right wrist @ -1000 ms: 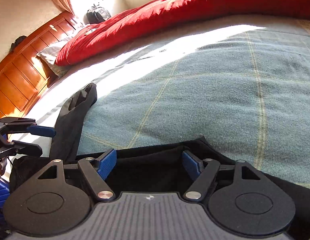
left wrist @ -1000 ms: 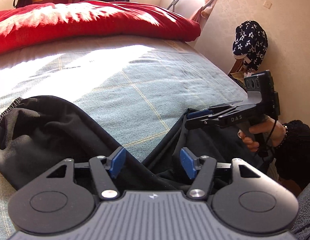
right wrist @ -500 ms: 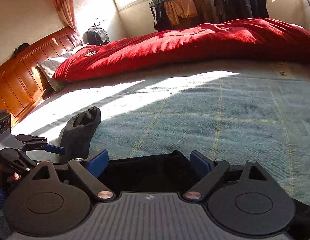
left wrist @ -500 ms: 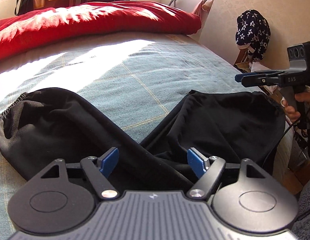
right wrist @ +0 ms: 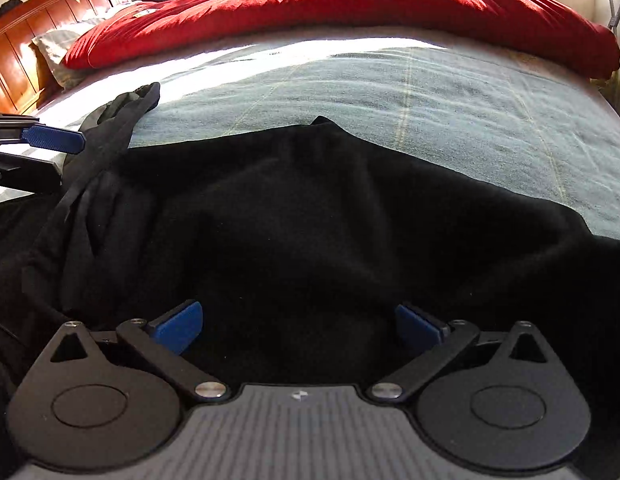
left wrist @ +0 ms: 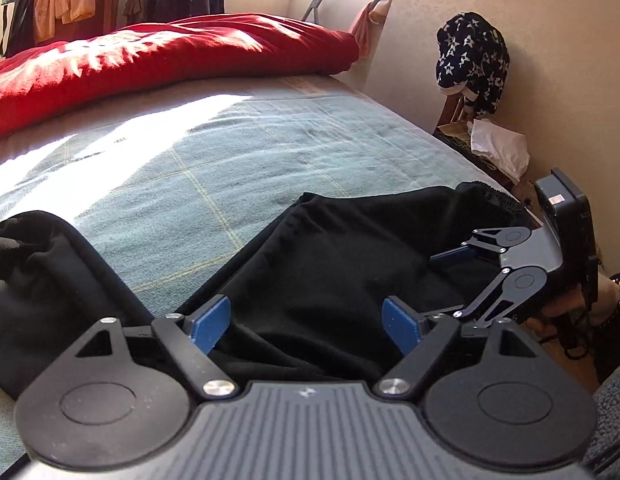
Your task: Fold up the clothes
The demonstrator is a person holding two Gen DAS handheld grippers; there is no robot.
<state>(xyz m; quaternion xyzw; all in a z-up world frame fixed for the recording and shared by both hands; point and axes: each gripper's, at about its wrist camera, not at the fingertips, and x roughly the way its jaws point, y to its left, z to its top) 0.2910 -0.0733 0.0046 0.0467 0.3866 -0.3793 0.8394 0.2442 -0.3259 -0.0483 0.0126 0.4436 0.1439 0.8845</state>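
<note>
Bed (left wrist: pixel 237 160): black trousers (left wrist: pixel 342 264) at near edge, probably. Your left gripper (left wrist: pixel 305 322), right gripper (right wrist: pixel 297 326) just spread wide, gripping nothing.

Two wrist cameras, close over the bed

Both look forward and downward across the black fabric garment (left wrist: pixel 342 256) toward the red quilted duvet (right wrist: pixel 350 12), shared by both views.

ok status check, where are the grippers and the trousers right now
Left gripper and right gripper open, jaws just widened, gripping nothing. Black trousers spread on bed, unfolded. Nothing in the way.
</note>
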